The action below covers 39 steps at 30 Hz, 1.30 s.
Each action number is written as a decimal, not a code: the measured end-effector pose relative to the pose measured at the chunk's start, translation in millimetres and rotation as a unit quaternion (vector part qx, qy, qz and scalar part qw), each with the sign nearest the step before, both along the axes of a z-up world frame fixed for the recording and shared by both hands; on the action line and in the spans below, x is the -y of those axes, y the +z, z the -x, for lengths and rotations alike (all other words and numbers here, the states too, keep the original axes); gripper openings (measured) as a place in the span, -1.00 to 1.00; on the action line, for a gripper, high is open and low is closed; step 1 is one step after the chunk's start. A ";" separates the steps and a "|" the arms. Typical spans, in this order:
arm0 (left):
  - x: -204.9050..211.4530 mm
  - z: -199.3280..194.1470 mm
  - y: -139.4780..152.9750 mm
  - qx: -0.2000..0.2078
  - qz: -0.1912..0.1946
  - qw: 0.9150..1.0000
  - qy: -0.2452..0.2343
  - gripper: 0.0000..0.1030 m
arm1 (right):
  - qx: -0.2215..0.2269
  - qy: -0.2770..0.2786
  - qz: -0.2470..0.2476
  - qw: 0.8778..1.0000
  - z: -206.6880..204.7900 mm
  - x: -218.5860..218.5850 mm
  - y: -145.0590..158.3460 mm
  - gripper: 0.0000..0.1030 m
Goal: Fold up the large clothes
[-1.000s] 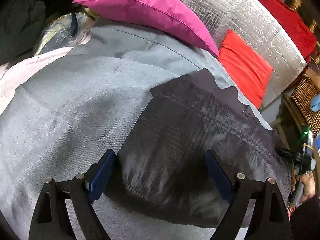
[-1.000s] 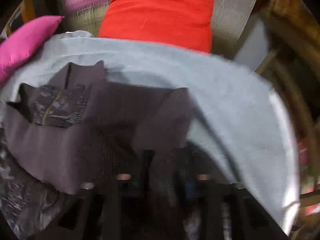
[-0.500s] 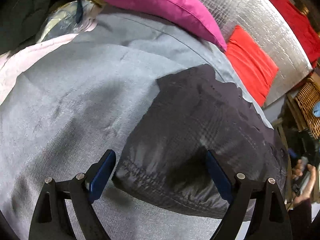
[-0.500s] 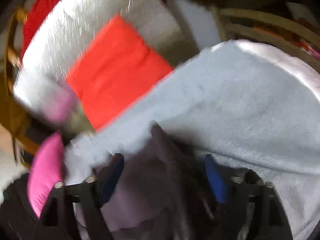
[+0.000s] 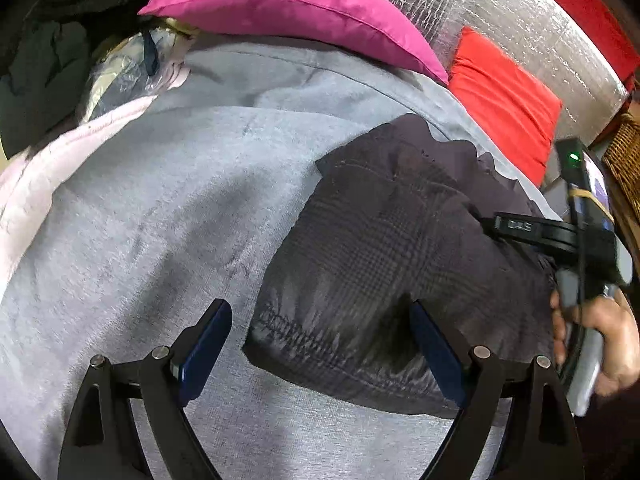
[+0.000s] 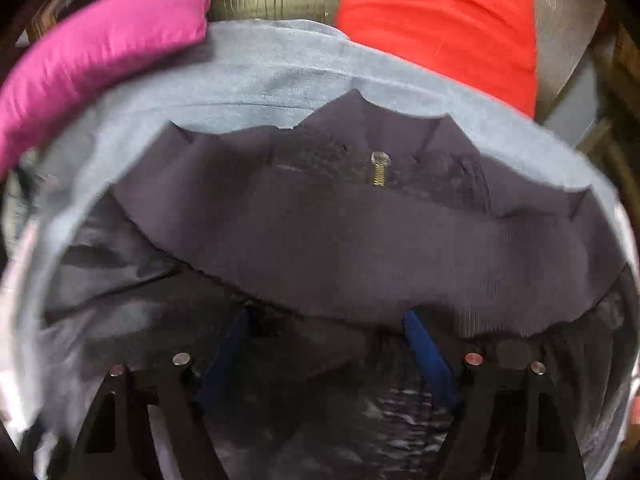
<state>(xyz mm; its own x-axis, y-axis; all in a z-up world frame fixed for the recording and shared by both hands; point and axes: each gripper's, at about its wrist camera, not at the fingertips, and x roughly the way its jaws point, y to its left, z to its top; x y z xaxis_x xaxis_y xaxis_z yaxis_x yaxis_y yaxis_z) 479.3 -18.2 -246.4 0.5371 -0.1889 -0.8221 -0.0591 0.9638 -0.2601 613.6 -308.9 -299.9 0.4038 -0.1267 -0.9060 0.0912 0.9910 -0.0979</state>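
Note:
A dark checked garment (image 5: 392,264) lies folded on a grey blanket (image 5: 160,208). My left gripper (image 5: 320,340) is open and hovers over the garment's near hem, holding nothing. The right gripper (image 5: 516,226) reaches onto the garment's right side, held in a hand. In the right wrist view the garment (image 6: 360,240) fills the middle, with a zip pull (image 6: 379,172) showing near its far edge. My right gripper (image 6: 328,344) is open just above the dark cloth, with nothing between its blue pads.
A pink cushion (image 5: 296,12) and a red cushion (image 5: 504,100) lie at the far edge of the blanket against a silver quilted backing (image 5: 500,16). A pale pink cloth (image 5: 36,184) and a plastic-wrapped bundle (image 5: 120,76) lie at the left. A wicker basket (image 5: 624,160) stands at the right.
The right gripper let go of the garment, swung away, and came back open over it. The garment now lies flatter. The left gripper stayed open and shifted slightly.

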 end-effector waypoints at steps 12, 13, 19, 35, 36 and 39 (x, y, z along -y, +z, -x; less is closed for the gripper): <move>-6.7 -4.5 9.3 0.016 -0.018 1.000 0.002 0.76 | 0.041 -0.044 -0.017 0.998 -47.6 14.2 12.4 0.11; -10.2 -5.3 9.9 0.017 -0.017 1.000 0.005 0.76 | 0.048 -0.051 -0.049 0.996 -44.9 21.1 16.9 0.13; -38.0 -7.2 17.7 0.029 -0.008 0.998 0.046 0.76 | 0.103 -0.065 -0.234 0.965 8.6 90.3 69.3 0.42; -7.3 21.6 15.2 0.028 -0.045 0.998 0.017 0.76 | 0.169 -0.190 -0.321 0.912 282.3 266.3 63.6 0.55; -3.2 26.5 17.5 0.032 -0.042 0.999 0.013 0.76 | 0.175 -0.189 -0.334 0.907 295.6 265.3 57.4 0.55; 12.8 48.6 27.4 0.055 -0.045 0.997 -0.003 0.76 | 0.187 -0.194 -0.376 0.886 317.7 261.5 44.7 0.55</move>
